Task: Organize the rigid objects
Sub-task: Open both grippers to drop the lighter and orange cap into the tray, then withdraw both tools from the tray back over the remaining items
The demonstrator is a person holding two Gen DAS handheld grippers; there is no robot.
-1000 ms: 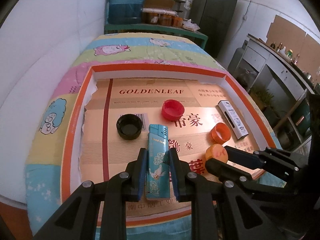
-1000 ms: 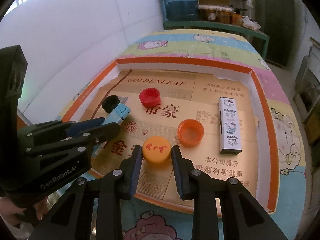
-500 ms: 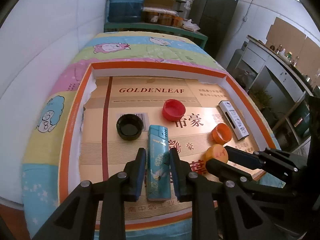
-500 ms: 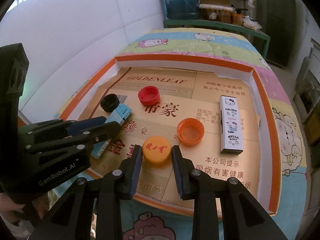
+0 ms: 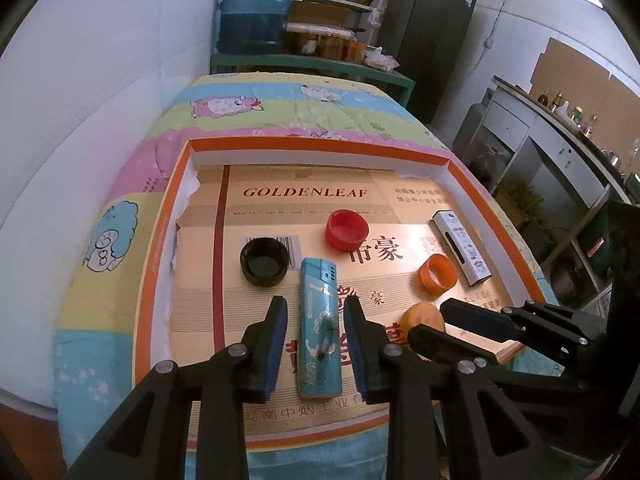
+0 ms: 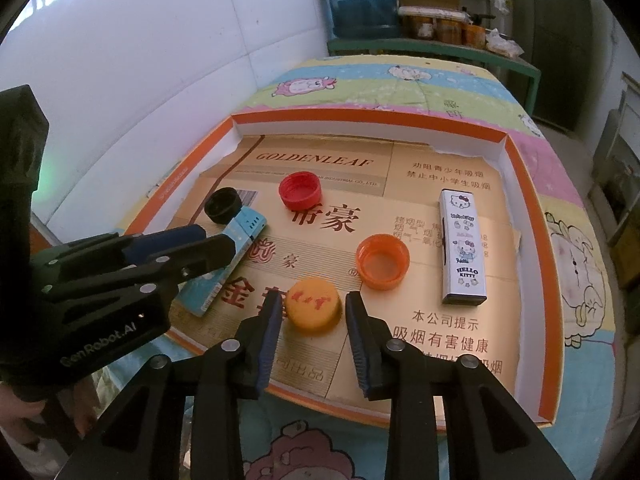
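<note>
Black-fingered and spread, my left hand-held gripper (image 5: 316,338) straddles the teal lighter (image 5: 319,326), which lies flat on the cardboard with daylight showing on both sides of it; neither pad touches. My right hand-held gripper (image 6: 312,330) is likewise parted around the yellow cap (image 6: 313,306), which sits top-up; its left finger (image 6: 267,330) stands just beside the cap's edge, and I cannot tell whether it touches, while its right finger stands clear of the cap. Just beyond the yellow cap, to its right, the orange cap (image 6: 383,262) lies open side up. Further right, the white Hello Kitty lighter (image 6: 462,246) lies lengthwise, apart from both caps. Ahead of the teal lighter, the black cap (image 5: 264,261) rests open side up beside the printed barcode, and the red cap (image 5: 347,228) lies farther back toward the centre. All six items sit on the gold printed cardboard inside the orange-rimmed tray (image 5: 320,145), which rests on a pastel cartoon quilt (image 5: 280,110).
</note>
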